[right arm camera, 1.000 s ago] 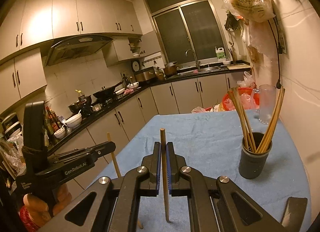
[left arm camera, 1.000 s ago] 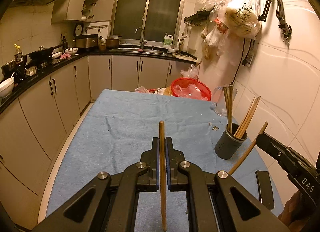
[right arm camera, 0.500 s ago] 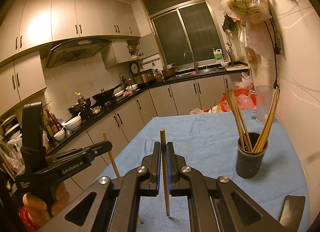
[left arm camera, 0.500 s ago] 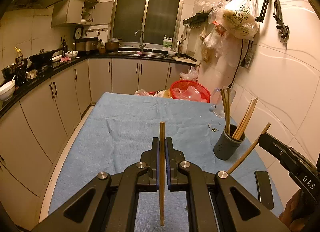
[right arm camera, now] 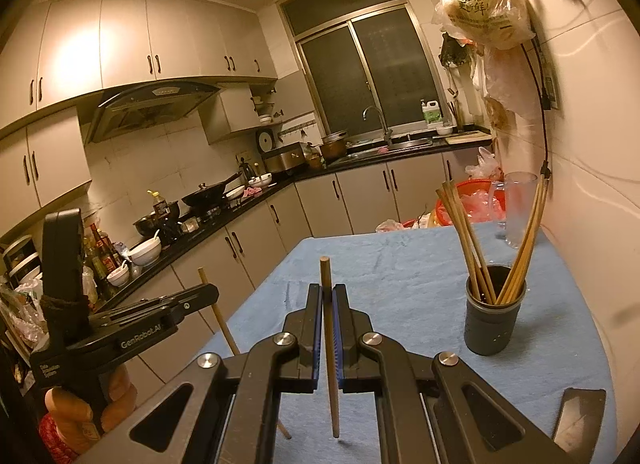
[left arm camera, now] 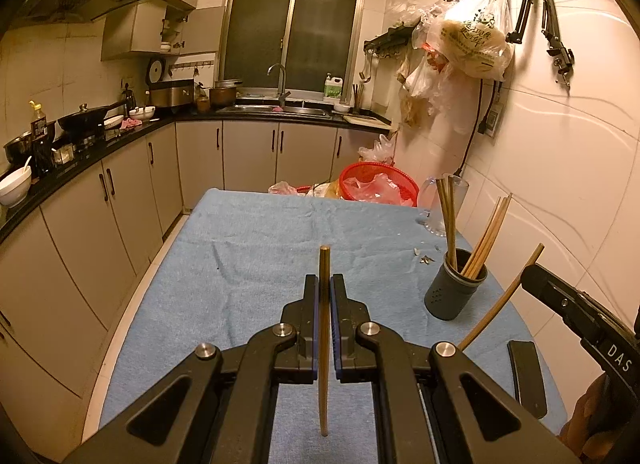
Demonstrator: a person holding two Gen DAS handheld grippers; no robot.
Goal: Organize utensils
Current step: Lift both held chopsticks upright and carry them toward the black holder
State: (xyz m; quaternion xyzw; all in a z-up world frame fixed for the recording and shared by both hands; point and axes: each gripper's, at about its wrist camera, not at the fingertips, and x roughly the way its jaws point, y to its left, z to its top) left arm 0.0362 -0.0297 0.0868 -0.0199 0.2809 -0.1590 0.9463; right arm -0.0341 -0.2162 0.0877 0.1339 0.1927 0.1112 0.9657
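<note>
Open blue cloth (left arm camera: 256,264) ahead; chopstick-filled holder (left arm camera: 455,291) and glass (left arm camera: 434,203) along the right wall.

The dark grey cylindrical holder of wooden chopsticks (right arm camera: 494,316) now sits lower and further left in the right wrist view than a second ago; in the left view it drifts slightly left.

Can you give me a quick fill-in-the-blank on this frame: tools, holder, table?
1. Each tool, left and right, is shut on one ____.
2. The other chopsticks stand in a dark ____ on the table.
3. The cloth covering the table is ____.
4. A clear ____ stands beyond the holder, by the wall.

Missing: chopstick; holder; blue; glass
</note>
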